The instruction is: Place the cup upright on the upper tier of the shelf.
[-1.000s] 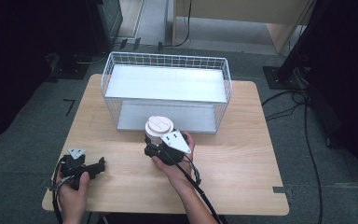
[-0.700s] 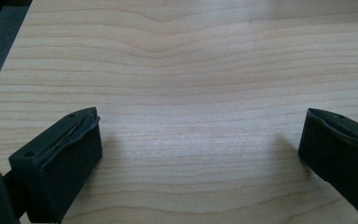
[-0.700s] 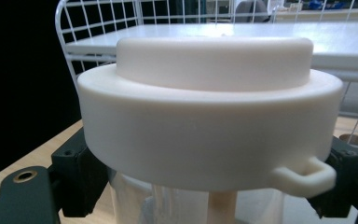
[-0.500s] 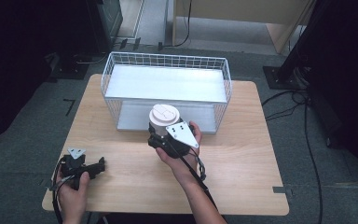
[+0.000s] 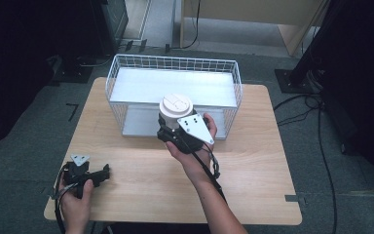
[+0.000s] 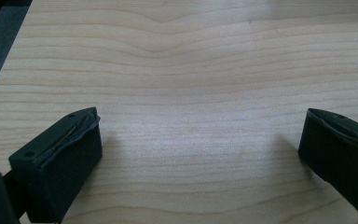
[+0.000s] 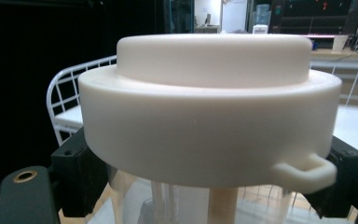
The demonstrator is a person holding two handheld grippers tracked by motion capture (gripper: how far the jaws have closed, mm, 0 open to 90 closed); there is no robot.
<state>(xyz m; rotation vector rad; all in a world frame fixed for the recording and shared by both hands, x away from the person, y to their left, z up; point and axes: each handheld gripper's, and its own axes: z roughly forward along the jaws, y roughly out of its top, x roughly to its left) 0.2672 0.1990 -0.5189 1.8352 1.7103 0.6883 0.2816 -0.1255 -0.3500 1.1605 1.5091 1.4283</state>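
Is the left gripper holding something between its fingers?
No, the left gripper has its fingers spread wide apart, with bare wooden table between them.

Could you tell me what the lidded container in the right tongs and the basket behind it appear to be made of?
The container body looks like clear plastic, since you can see through it; its lid looks like matte cream plastic, moulded with a small tab. The basket seems to be white-coated metal wire, shown by its thin open grid.

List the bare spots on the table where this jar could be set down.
Bare wood lies right of the right gripper, out to the table edge, and between the two forearms along the near edge. It is crowded by the wire basket, where the jar is held, and around the left gripper at the near-left corner.
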